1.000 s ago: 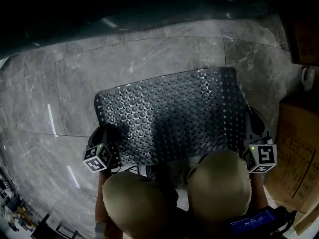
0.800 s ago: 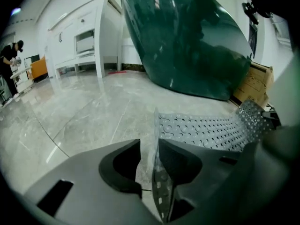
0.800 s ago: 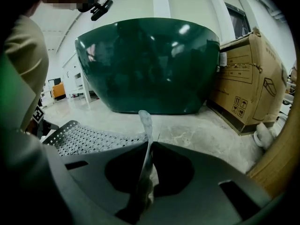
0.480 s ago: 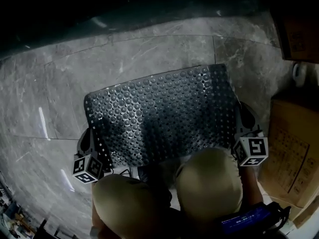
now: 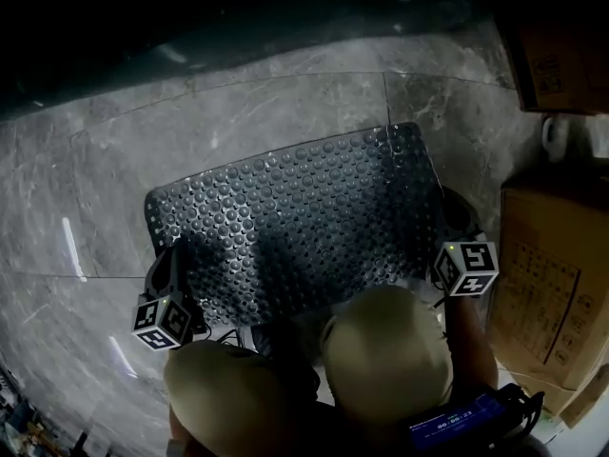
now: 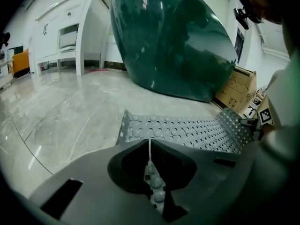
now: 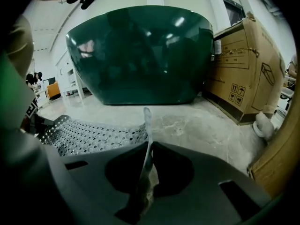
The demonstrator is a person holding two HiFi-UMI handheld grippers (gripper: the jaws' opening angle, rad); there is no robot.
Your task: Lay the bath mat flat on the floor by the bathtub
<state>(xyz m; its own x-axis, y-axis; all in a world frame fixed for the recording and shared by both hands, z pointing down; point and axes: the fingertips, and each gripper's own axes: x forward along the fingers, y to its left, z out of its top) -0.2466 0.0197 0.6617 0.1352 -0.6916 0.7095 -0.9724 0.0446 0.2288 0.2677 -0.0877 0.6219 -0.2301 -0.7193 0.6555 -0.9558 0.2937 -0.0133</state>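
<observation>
A grey studded, perforated bath mat (image 5: 300, 222) is spread low over the grey marble floor (image 5: 238, 112), before the dark green bathtub (image 5: 190, 27). My left gripper (image 5: 176, 265) is shut on the mat's near-left edge, and the left gripper view shows the mat (image 6: 187, 132) stretching toward the tub (image 6: 178, 41). My right gripper (image 5: 447, 227) is shut on the near-right edge. In the right gripper view the mat's edge (image 7: 146, 139) stands upright between the jaws, with the tub (image 7: 140, 55) behind. The person's knees (image 5: 381, 350) hide the mat's near edge.
Cardboard boxes (image 5: 547, 284) stand close on the right, with another box (image 5: 552, 55) at the far right beside the tub. A small white object (image 5: 555, 138) lies between them. White cabinets (image 6: 65, 36) stand far off to the left.
Both grippers and the mat have shifted left and slightly nearer in the head view, the mat sinking lower toward the floor. Both grips are unchanged.
</observation>
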